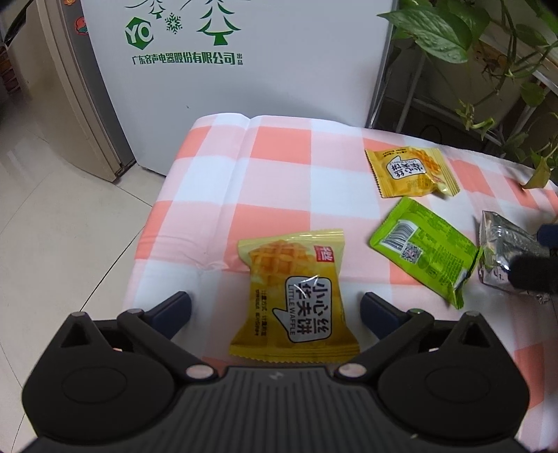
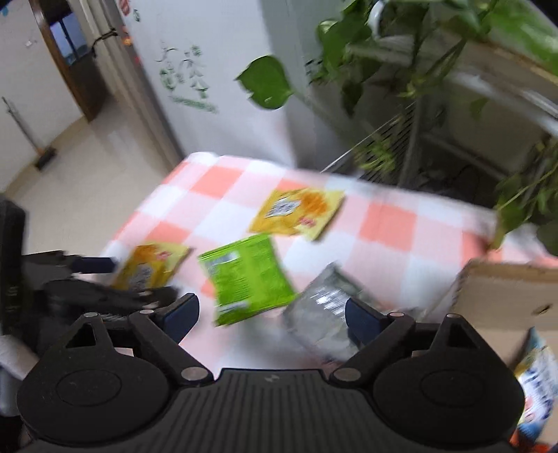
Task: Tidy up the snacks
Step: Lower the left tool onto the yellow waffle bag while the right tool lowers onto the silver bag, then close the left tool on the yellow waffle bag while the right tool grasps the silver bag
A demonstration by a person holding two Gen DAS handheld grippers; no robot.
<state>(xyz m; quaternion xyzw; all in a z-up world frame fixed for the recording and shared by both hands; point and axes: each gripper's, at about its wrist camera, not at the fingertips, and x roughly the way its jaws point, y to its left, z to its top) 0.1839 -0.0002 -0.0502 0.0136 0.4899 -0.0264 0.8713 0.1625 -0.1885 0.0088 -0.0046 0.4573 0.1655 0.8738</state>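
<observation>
Altogether two yellow waffle packets, one green packet, one silver packet.

Checked tablecloth, mid-frame: soft matt woven cloth, creased. Yellow waffle packet, lower centre: glossy plastic film, catching a glare streak. Green packet, right: the same shiny film. Silver packet, right edge: crinkled metallic foil. Left gripper, bottom: showing matt black plastic with small polished metal pins. Cardboard box, right: looking matt brown.

Pink-and-white checked tablecloth, white fridge behind (green tree print), leafy plant, pale tiled floor
</observation>
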